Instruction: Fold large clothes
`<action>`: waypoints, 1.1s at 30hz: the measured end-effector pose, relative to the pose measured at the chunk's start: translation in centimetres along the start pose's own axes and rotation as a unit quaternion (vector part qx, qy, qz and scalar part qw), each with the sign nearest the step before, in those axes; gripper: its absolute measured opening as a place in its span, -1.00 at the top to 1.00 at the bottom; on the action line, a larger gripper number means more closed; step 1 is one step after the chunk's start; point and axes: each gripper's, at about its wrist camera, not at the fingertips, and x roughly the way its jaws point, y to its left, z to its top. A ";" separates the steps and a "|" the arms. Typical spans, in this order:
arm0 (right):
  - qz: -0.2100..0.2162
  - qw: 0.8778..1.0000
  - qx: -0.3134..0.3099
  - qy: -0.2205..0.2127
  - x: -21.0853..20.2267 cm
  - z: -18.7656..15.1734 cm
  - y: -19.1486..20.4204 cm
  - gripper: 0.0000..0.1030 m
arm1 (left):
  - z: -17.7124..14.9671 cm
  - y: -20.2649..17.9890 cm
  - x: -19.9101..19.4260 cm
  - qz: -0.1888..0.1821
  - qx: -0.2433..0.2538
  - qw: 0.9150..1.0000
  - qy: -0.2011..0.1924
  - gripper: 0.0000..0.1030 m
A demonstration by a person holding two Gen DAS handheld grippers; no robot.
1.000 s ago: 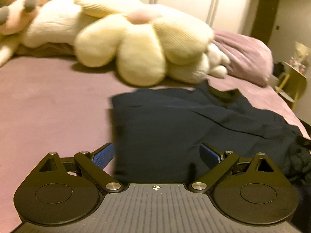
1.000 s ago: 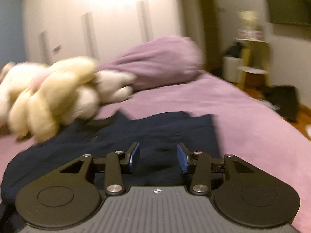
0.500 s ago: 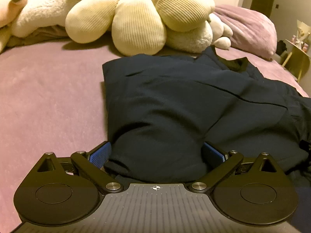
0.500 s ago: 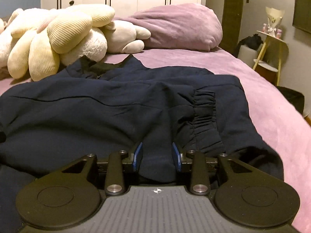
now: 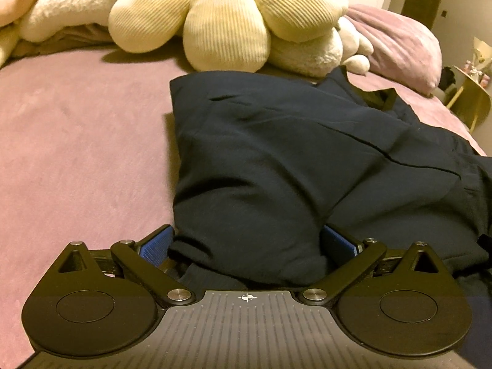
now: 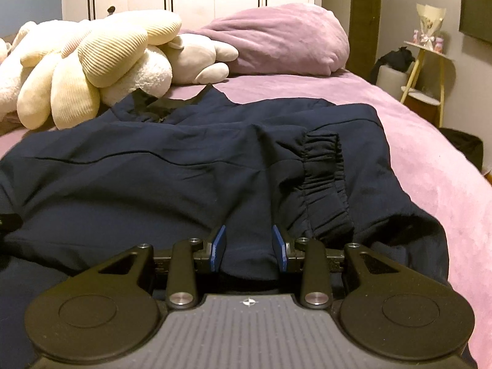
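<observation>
1. The dark navy garment [image 5: 276, 160] lies on the purple bed cover [image 5: 77, 153], part folded, with its near edge at both grippers and its far edge just short of the cream flower cushion [image 5: 227, 18].
2. The left gripper [image 5: 246, 243] stands with its jaws spread wide. A thick bundle of the garment's near-left corner fills the gap between the blue pads [image 5: 156, 247]. Whether the pads press the cloth cannot be told; they appear to rest at its sides only.
3. The left jaws should close fully on all layers of that corner before any lift. A grip on the top layer alone would probably let the fold open.
4. The right gripper [image 6: 249, 249] has its jaws fairly narrow, with a ridge of navy cloth between the pads [image 6: 219, 246]. The pads look close against the cloth, so a pinch seems set.
5. The gathered elastic cuff [image 6: 326, 178] lies just right of the right gripper. It should stay out of the pinch, as its bulk may skew the fold line.
6. Both hands should then rise together, at equal height, and carry the near edge toward the cushion end, so that the edge lands straight.
7. The pillow [image 6: 283, 37] lies well apart and does not obstruct the move.
</observation>
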 end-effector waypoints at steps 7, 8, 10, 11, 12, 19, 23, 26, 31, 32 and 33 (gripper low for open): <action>0.033 0.999 0.025 0.017 -0.9 0.1 -1.1 0.35 | 0.0 -0.2 -0.4 0.016 0.000 1.000 0.011 -1.00; 0.033 0.999 0.028 0.019 -0.9 0.1 -1.1 0.35 | 0.0 -0.2 -0.5 0.019 -0.001 1.000 0.013 -1.00; 0.035 0.998 0.042 0.024 -0.8 0.3 -1.3 0.35 | -0.1 -0.2 -0.6 0.024 -0.001 1.000 0.016 -1.00; 0.036 0.998 0.054 0.025 -0.8 0.3 -1.5 0.35 | -0.1 -0.2 -0.7 0.026 0.001 1.000 0.017 -1.00; 0.039 0.997 0.065 0.028 -0.8 0.3 -1.7 0.35 | -0.1 -0.3 -0.8 0.028 0.002 0.999 0.018 -1.00; 0.104 0.980 0.162 0.040 -1.7 -0.2 -5.0 0.35 | 0.0 -0.3 -1.9 0.059 0.021 0.998 0.027 -1.00; 0.102 0.983 0.143 0.052 -2.7 -0.6 -4.9 0.35 | -0.6 0.2 -4.0 0.078 0.024 0.996 0.026 -1.00; 0.074 0.982 0.154 0.084 -3.5 -0.8 -5.0 0.04 | -2.1 1.2 -6.8 0.092 0.035 0.995 0.031 -1.00; 0.071 0.985 0.158 0.022 -10.6 -3.4 -6.9 -0.39 | -8.0 4.1 -15.4 0.007 0.019 1.000 -0.002 -1.00; 0.066 0.986 0.152 0.004 -12.7 -4.4 -7.4 -0.54 | -9.5 4.9 -17.0 -0.004 0.011 1.000 -0.001 -1.00; 0.066 0.987 0.147 -0.011 -14.9 -5.8 -8.0 -0.55 | -10.8 5.6 -18.2 -0.010 0.002 1.000 0.002 -1.00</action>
